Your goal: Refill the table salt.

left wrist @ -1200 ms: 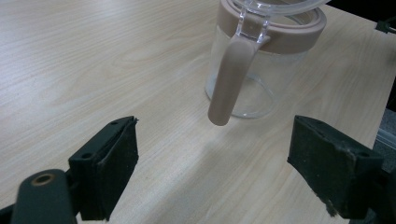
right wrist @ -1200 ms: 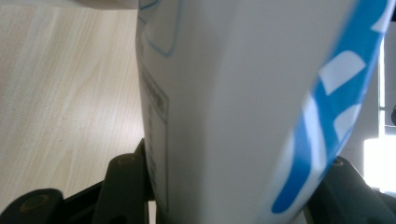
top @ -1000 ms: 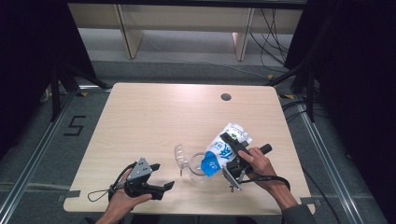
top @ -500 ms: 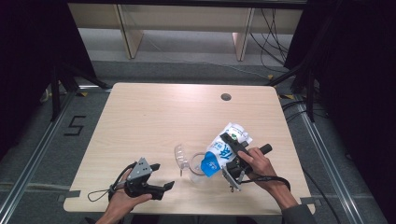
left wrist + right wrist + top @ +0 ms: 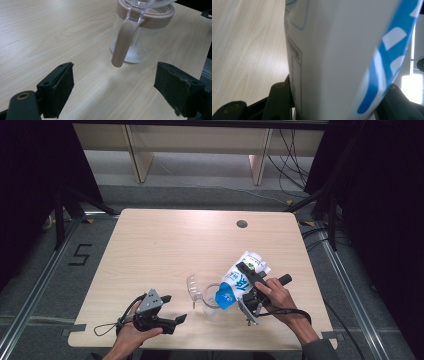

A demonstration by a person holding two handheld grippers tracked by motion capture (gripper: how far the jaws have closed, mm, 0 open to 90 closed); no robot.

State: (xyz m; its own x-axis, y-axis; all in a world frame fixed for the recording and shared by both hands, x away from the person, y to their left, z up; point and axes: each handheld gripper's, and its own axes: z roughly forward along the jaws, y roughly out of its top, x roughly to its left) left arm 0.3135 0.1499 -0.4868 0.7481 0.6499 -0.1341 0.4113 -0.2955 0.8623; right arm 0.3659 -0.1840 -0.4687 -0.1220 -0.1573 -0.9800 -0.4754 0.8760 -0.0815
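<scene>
A white and blue pouch point(image 5: 239, 280) is tipped with its blue end down over a clear jar point(image 5: 210, 298) near the table's front middle. My right gripper point(image 5: 248, 285) is shut on the pouch point(image 5: 342, 55), whose white side and blue stripe press between the jaws. The jar point(image 5: 140, 35) has a tan rim and a tan handle, with a thin layer of white powder at its bottom. Its clear lid point(image 5: 193, 286) stands hinged up at the jar's left. My left gripper point(image 5: 171, 311) rests open at the front left, and in the left gripper view point(image 5: 115, 90) it faces the jar's handle.
The light wood table point(image 5: 165, 250) has a round cable hole point(image 5: 242, 224) at the back right. Black cables trail from both grippers. Metal rails and a floor mark "5" point(image 5: 80, 255) lie left of the table, wooden shelf legs behind it.
</scene>
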